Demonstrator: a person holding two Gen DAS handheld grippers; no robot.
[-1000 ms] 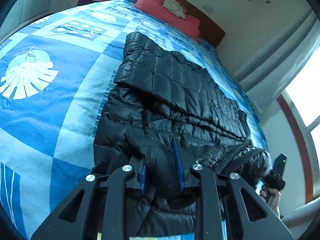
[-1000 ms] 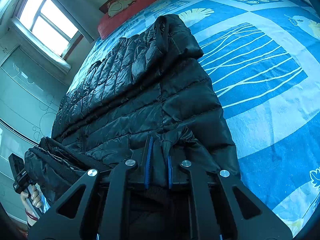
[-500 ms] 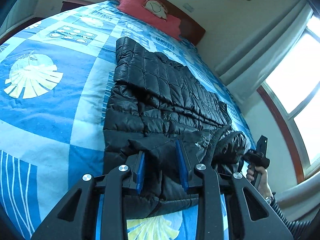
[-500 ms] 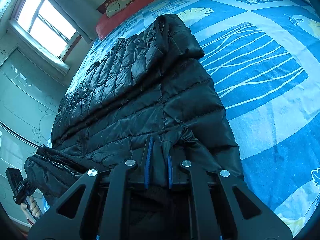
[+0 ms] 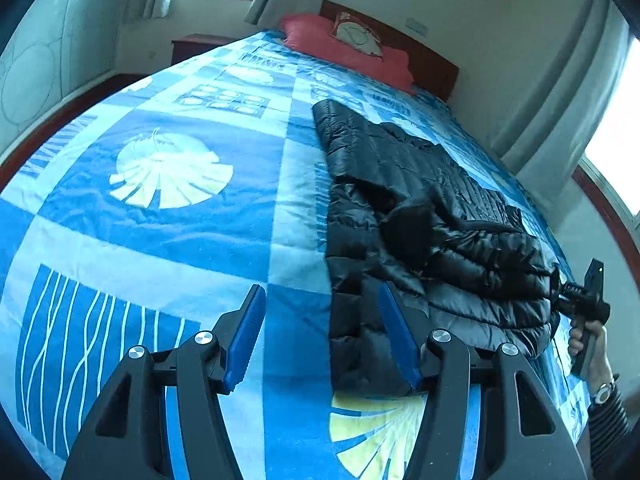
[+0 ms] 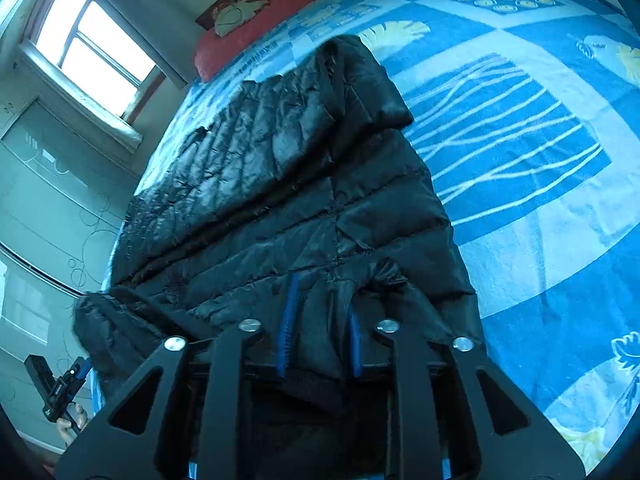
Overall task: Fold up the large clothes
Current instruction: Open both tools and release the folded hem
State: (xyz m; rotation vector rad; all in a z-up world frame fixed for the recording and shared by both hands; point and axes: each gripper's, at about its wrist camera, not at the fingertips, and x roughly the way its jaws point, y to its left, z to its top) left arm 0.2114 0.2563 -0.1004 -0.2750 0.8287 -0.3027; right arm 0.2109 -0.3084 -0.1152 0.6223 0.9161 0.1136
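A black quilted puffer jacket (image 5: 420,200) lies folded lengthwise on the blue patterned bed cover (image 5: 160,240). My left gripper (image 5: 322,332) hovers over the jacket's near left corner. Its jaws are opening wide, and the blue pads (image 5: 244,332) touch nothing. In the right wrist view the jacket (image 6: 280,180) stretches away from my right gripper (image 6: 320,332). Its jaws are opening, with a bunched fold of the jacket's hem still filling the gap and touching the pads (image 6: 288,320). A hand holds each gripper; the left wrist view shows the right gripper (image 5: 584,304) at the jacket's far corner.
A red pillow (image 5: 344,48) and a wooden headboard (image 5: 424,64) stand at the bed's far end, with a nightstand (image 5: 196,44) beside them. A window (image 6: 92,40) and a curtain are on the jacket's side. Wide bare cover (image 6: 520,160) lies on the other side.
My left gripper has let go of the jacket's edge, spread its jaws and swung left off the jacket. The right gripper stays in place; its jaws have widened a little around the fold.
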